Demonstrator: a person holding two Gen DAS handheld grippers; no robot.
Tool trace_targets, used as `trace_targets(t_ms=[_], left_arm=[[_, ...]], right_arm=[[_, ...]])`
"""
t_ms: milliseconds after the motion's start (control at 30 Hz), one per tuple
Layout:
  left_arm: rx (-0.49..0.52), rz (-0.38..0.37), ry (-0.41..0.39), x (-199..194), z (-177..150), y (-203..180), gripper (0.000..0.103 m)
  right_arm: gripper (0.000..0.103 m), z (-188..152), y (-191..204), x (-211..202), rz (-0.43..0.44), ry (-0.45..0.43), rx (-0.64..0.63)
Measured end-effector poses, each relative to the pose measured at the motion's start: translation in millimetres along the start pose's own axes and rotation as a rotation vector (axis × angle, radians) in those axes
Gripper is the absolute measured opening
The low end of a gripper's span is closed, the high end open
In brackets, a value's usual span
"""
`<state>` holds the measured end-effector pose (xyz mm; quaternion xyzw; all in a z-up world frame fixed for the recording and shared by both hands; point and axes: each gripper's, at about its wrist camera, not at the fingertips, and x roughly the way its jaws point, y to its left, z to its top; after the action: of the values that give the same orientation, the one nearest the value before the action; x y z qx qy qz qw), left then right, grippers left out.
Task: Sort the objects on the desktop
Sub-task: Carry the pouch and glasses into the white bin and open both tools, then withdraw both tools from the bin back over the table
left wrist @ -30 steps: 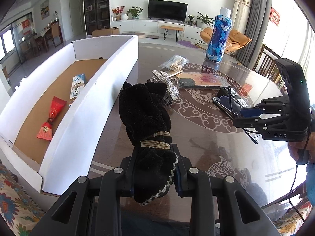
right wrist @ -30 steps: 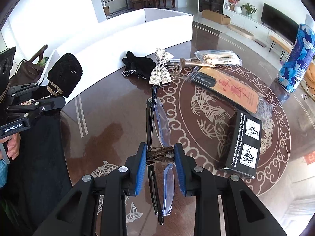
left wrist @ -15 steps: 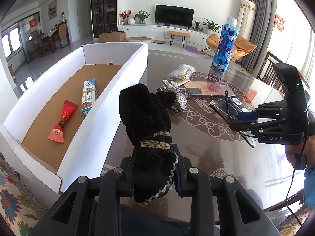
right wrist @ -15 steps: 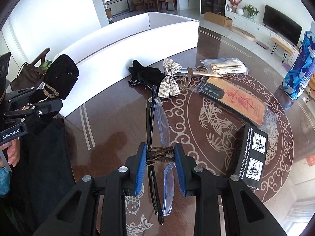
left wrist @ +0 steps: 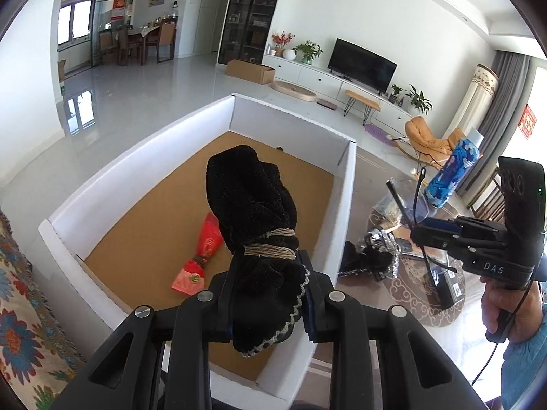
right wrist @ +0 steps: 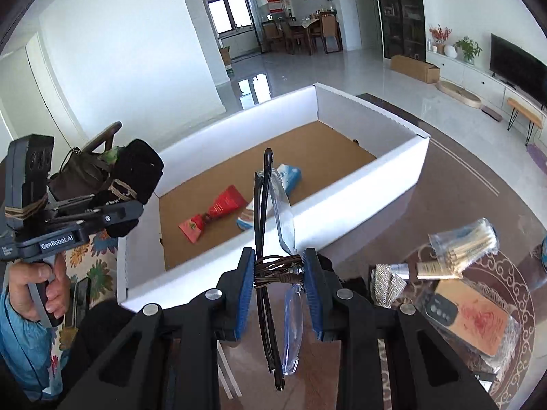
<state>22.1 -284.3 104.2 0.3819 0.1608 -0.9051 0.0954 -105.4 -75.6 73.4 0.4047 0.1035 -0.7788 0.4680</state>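
My left gripper (left wrist: 266,294) is shut on a black velvet bundle (left wrist: 253,201) tied with cord and holds it above the near end of the white box (left wrist: 345,184); it also shows in the right wrist view (right wrist: 136,177). My right gripper (right wrist: 278,280) is shut on folded glasses (right wrist: 273,212) tied with brown cord, held above the box's near wall (right wrist: 342,205). Inside the box lie a red tube (right wrist: 218,212) and a blue-white tube (right wrist: 287,177).
On the dark round table lie a second black velvet piece (left wrist: 362,263), a silver bow (right wrist: 386,283), a bag of cotton swabs (right wrist: 468,242), a packaged phone case (right wrist: 468,314), a black carton (left wrist: 448,283) and a blue patterned bottle (left wrist: 451,174).
Both grippers have risen and moved left toward the box with their loads. The left one now hangs over the box interior, the right one over its near wall.
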Motion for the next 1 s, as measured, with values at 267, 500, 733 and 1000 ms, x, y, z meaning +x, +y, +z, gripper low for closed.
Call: trace_targets(t_ms=[267,500,733,1000], left_arm=[[-0.087,0.087,0.138,57.2,35.5,79.8,0.028],[-0.080,0.143,0.251,112.3,56.2,88.0,0.028],[-0.093,0.217,0.357,136.3,51.6,96.8,0.039],[-0.137,0.268,0.216,94.9,43.3,73.4,0.070]], right_arm=[[0.029,84.4,12.6,97.4,0.093,0.008,0.102],[0.029,99.3,28.6,194.4,0.135,0.150,0.144],[0.040,100.1,48.0,226.4,0.098,0.214,0.091],[0.058,93.2,34.9,169.1,0.036,0.064,0.119]])
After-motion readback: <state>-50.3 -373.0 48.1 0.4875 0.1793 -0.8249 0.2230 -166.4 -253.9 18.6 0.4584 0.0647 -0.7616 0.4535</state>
